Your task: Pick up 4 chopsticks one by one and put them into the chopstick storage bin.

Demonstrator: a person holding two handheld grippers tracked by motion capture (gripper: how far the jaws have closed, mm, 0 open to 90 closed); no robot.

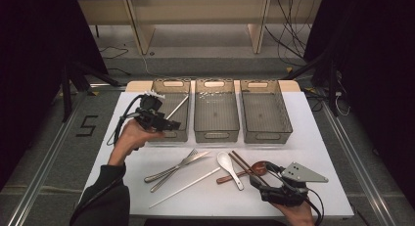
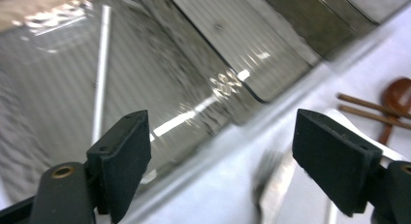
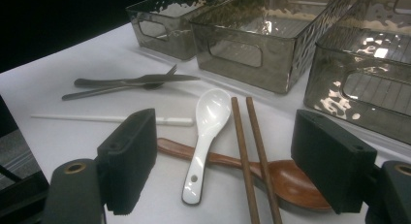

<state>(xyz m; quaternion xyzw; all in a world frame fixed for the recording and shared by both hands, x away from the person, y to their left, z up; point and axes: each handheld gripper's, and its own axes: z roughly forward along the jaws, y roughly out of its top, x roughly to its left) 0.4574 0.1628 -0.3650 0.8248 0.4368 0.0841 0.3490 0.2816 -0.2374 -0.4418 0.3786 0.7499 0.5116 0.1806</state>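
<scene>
A person works at a white table [image 1: 313, 152] with 2 hand-held grippers, sorting cutlery into 3 smoked-plastic bins lined up along the 12 o'clock edge.

The left gripper [image 1: 169, 123] hangs at the near rim of the left bin [image 1: 183, 84], toward 10 o'clock. Its jaws stand wide apart and have nothing between them. A white chopstick [image 1: 178, 107] lies slanted inside that bin. The middle bin [image 1: 216, 111] and right bin [image 1: 265, 111] look bare inside.

The right gripper [image 1: 259, 179] rests low at 5 o'clock, jaws likewise spread wide and holding nothing.

In front of it lie a white ceramic spoon [image 3: 207, 132], 2 brown chopsticks [image 3: 254, 156] and a brown wooden spoon [image 3: 291, 185] crossing one another. Toward 6 o'clock sit a second white chopstick [image 1: 185, 187], a fork [image 1: 173, 169] and a knife [image 1: 191, 160], overlapping.

Risks from here, as a judgement: the pieces at 5 o'clock overlap, so closing on 1 could drag or flick its neighbours, and the smooth ceramic spoon may slip from the pads. The thin second white chopstick lies flat, so jaws coming down unevenly could roll it away. The left gripper, so near the rim, could knock the left bin out of line.
</scene>
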